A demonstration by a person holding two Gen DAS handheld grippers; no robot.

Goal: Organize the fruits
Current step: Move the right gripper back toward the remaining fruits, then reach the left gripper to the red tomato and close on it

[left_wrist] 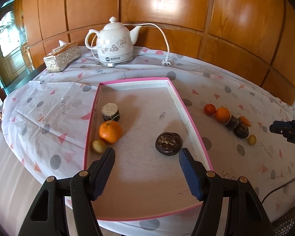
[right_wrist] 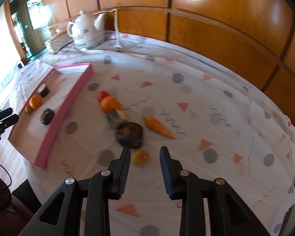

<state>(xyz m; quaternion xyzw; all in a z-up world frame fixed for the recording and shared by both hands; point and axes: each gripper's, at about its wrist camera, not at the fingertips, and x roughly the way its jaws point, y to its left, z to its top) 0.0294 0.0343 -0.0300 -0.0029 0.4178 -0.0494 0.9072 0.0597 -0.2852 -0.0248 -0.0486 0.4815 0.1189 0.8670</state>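
Note:
A pink-rimmed tray (left_wrist: 192,116) holds an orange (left_wrist: 110,131), a small yellow fruit (left_wrist: 98,146), a dark cylinder with a pale top (left_wrist: 110,112) and a dark round piece (left_wrist: 168,143). My left gripper (left_wrist: 147,154) is open and empty above the tray's near part. On the cloth to the right lie a small yellow fruit (right_wrist: 140,157), a dark round piece (right_wrist: 130,134), a carrot (right_wrist: 158,127), an orange (right_wrist: 110,104), a red fruit (right_wrist: 103,95) and a dark cylinder (right_wrist: 113,117). My right gripper (right_wrist: 145,151) is open, its fingers either side of the yellow fruit.
A white kettle (left_wrist: 114,43) with its cord and plug (left_wrist: 166,62) stands at the back of the table, beside a tissue box (left_wrist: 62,57). Wood panelling runs behind. The patterned tablecloth (right_wrist: 206,102) covers the table; its edge drops off at the left and front.

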